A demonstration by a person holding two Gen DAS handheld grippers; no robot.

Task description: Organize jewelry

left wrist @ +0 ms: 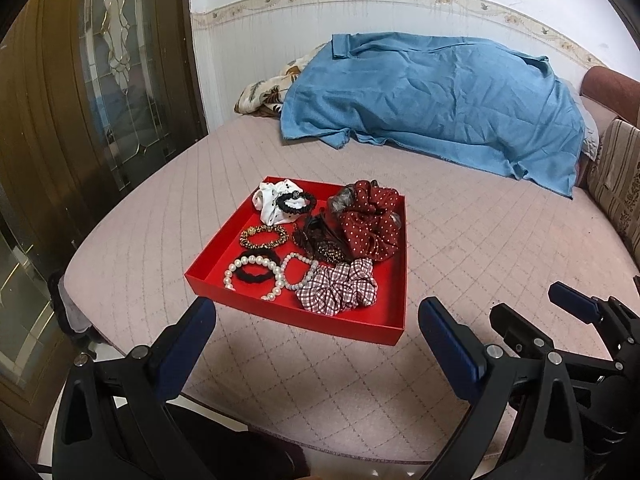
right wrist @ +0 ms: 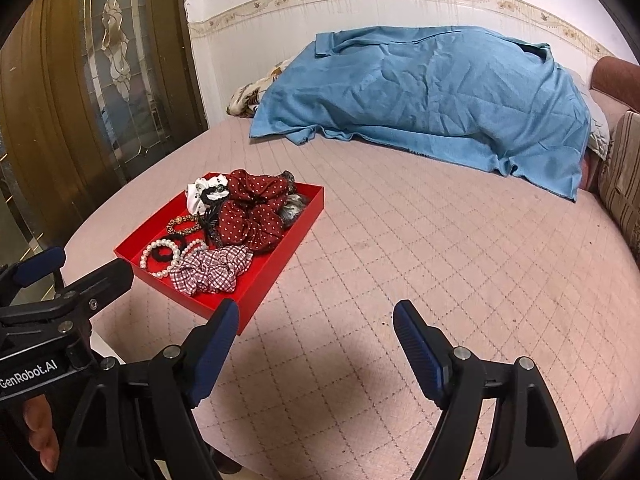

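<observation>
Red tray (left wrist: 224, 258), blue cloth (left wrist: 432, 104) on bed (left wrist: 480, 240)

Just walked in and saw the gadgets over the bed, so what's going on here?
A person holds two grippers above the bed. The left gripper and the right gripper are both open and empty, near the red tray. The tray holds scrunchies, hair ties and a pearl bracelet. Nothing is being gripped at this moment.

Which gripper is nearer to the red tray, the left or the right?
Left. The left gripper hangs open just before the red tray's near edge, facing it. The right gripper, also open, sits off to the tray's right over the bed.
</observation>
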